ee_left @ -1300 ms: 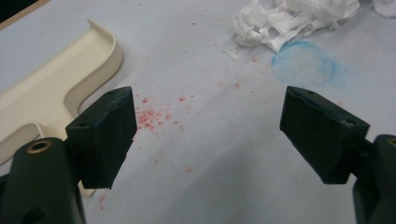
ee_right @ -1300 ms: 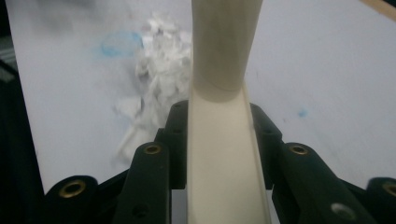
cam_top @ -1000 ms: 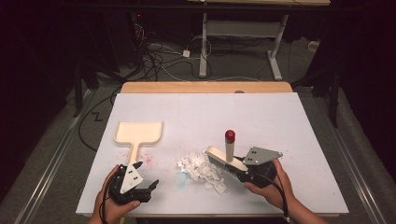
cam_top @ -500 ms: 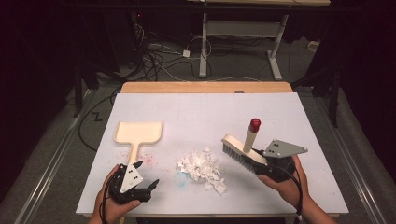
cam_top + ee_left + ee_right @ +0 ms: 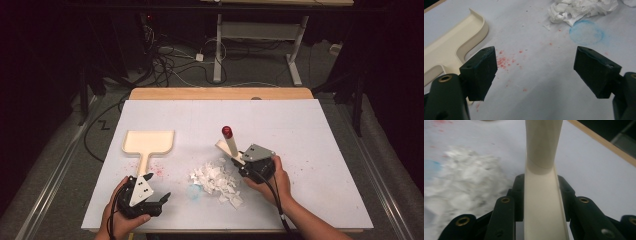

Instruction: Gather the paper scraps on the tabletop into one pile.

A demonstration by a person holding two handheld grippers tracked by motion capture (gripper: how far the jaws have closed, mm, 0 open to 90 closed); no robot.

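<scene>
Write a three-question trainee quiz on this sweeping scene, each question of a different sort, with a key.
1. True or false: the right gripper is shut on the brush.
2. The dustpan lies: A) inside the paper scraps, B) apart from the scraps, beyond the left gripper, C) between the left gripper's jaws.
3. Fill in: the left gripper's jaws stand ____ over the white table.

Key: 1 true; 2 B; 3 open.
</scene>
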